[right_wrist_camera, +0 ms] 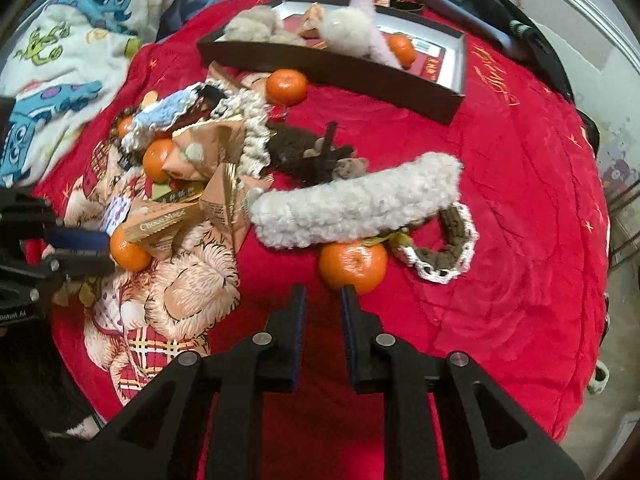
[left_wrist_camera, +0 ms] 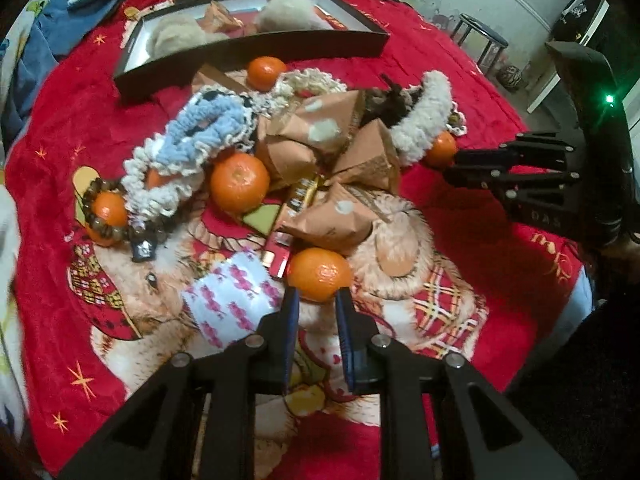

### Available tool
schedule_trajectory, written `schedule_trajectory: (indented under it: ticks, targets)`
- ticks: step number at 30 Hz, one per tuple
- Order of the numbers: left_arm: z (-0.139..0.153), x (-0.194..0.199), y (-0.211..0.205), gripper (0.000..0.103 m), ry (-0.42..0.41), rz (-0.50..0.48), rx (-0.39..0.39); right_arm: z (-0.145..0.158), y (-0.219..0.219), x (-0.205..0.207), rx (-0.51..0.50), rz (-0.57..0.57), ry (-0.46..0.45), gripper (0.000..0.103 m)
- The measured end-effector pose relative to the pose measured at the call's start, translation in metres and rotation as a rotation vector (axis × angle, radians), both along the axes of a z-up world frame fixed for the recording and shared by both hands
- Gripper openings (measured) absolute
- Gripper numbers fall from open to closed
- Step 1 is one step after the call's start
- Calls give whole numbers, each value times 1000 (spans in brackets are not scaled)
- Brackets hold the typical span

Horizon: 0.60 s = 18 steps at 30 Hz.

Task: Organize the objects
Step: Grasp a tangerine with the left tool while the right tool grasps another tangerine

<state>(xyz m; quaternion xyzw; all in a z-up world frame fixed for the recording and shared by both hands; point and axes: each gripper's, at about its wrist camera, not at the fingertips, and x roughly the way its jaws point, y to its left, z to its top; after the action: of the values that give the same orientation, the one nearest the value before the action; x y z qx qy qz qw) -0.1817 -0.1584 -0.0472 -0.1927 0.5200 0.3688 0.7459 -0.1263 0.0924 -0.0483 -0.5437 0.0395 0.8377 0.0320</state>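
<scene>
Both claws poised over the pile on the red blanket (right_wrist_camera: 520, 160): I have my left claw (left_wrist_camera: 316, 296) at the near tangerine (left_wrist_camera: 319, 274), jaws narrowly parted with their tips at the fruit's sides but no firm grip evident. My right claw (right_wrist_camera: 323, 292), also slightly open and empty, sits just short of a second tangerine (right_wrist_camera: 354, 266) below the fluffy white band (right_wrist_camera: 352, 208). Judged step: picking fruit; next, open wider, close around each, carry to the dark box (right_wrist_camera: 360, 70).

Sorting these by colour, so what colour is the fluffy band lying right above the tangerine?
Cream white fluffy band, clearest in the right wrist view.
</scene>
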Motion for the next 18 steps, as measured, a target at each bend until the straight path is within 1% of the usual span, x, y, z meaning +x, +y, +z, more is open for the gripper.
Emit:
schedule_trajectory:
  ticks: [1,2,3,8,11,14,18]
  targets:
    - [0,-1,2,19,-6,0,-7,-1,0,0,-7,5,1,33]
    - [1,-2,5,19,-11,-1,-16,-1,0,0,-20,8,8,40]
    - [0,-2,7,19,-15,0,-26,-1,0,0,-37,10,17,41]
    - [1,-2,9,20,-19,5,-26,-1,-2,0,-25,15,21,42]
    - [3,-3,11,28,-13,15,-15,0,-3,1,-2,20,22,42]
    - [6,-3,11,28,-9,16,6,1,-3,1,20,13,23,42]
    - [2,2,11,28,-5,-10,-18,3,3,2,7,-15,33,42]
